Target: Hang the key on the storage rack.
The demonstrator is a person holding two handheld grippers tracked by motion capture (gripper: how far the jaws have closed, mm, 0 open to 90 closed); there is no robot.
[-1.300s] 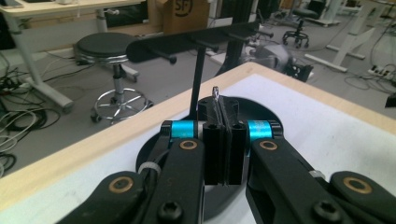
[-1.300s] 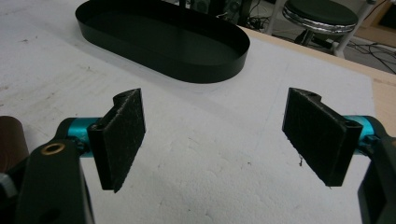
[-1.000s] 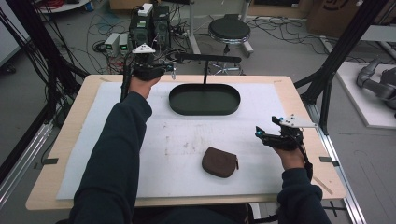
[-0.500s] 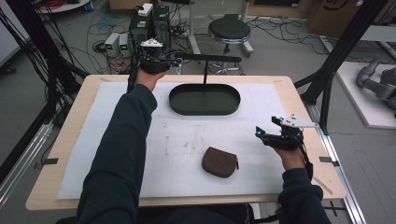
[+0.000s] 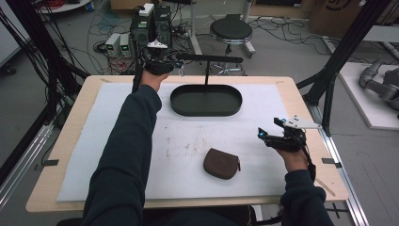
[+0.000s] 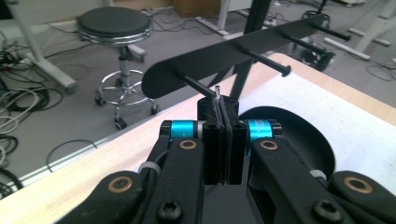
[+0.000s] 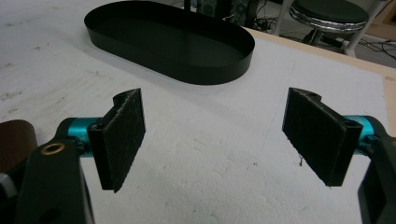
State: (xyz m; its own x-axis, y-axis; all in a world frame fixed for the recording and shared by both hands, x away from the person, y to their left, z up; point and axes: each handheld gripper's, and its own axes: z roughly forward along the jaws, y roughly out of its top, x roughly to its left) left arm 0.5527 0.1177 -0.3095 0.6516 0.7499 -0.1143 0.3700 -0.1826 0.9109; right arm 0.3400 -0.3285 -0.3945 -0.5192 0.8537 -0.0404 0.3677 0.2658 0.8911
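My left gripper [image 5: 178, 61] is held up at the table's far edge, at the left end of a black peg rack [image 5: 211, 58]. Its jaws are shut on a thin silvery metal piece [image 6: 217, 93], whose tip sticks out just by the nearest peg [image 6: 196, 85]. I cannot tell what the piece is. The rack's bar [image 6: 243, 51] carries several pegs and stands on a post behind a black oval tray [image 5: 175, 101]. A brown pouch [image 5: 221, 163] lies on the white mat. My right gripper [image 5: 261, 134] hovers open at the right, nothing between its pads [image 7: 122, 135].
The tray [image 7: 205, 70] lies ahead of the right gripper and the pouch [image 7: 14, 140] at its left. Behind the table are a round stool [image 5: 230, 30], cables and boxes on the floor. Black frame posts [image 5: 339, 66] rise at both sides.
The left hand has moved toward the far edge and a little right, closer to the rack's end. The right hand has stayed put.
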